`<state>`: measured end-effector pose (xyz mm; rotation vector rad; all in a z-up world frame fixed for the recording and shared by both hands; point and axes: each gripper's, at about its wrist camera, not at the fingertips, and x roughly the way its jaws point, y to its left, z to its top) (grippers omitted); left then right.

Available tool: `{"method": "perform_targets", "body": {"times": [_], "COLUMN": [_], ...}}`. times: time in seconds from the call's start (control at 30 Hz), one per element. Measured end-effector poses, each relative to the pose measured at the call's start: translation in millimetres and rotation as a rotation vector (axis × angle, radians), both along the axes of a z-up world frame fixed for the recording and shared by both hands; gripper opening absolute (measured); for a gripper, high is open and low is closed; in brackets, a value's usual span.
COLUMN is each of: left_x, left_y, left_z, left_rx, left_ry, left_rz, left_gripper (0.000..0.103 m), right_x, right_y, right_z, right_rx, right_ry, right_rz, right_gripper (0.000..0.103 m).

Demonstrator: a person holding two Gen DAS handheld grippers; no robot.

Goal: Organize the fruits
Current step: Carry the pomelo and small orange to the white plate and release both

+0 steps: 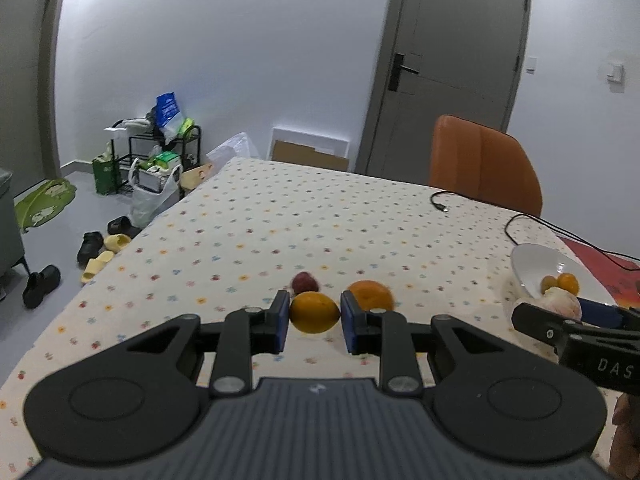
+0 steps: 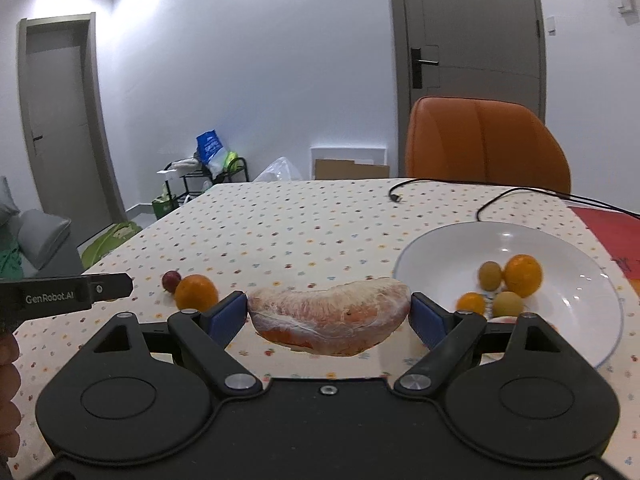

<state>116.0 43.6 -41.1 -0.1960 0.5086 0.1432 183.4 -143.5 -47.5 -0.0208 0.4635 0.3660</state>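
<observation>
A lived-in home, a dining corner by the look of it: a table (image 1: 320, 216) under a flower-dotted cloth, an orange chair (image 2: 484, 144) at its far edge, shoes and slippers (image 1: 92, 248) strewn across the floor, a cluttered rack (image 1: 160, 148) by the wall, interior doors (image 2: 472, 60).

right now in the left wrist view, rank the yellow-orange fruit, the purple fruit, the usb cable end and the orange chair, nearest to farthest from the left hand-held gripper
1. Yellow-orange fruit, between the left hand-held gripper fingers.
2. Purple fruit, just behind it, slightly left.
3. USB cable end, far right on the tablecloth.
4. Orange chair, beyond the table's far edge.
</observation>
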Motion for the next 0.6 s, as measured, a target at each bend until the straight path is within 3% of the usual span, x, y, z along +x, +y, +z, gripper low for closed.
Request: {"method": "perform_targets", "body": {"times": [0.6], "left_x": [17.1], "left_y": [-63.0], "left_z": [10.8], "left_rx": [0.035], "left_ry": [-0.034], "left_rz": [-0.11], "left_gripper": [0.026], "right_x": [-11.9], "right_y": [-63.9], "right_z": [6.0], "right_rx": [0.01], "right_ry": [-0.035], "right_rz": [-0.109], "right_gripper": [0.084]}}
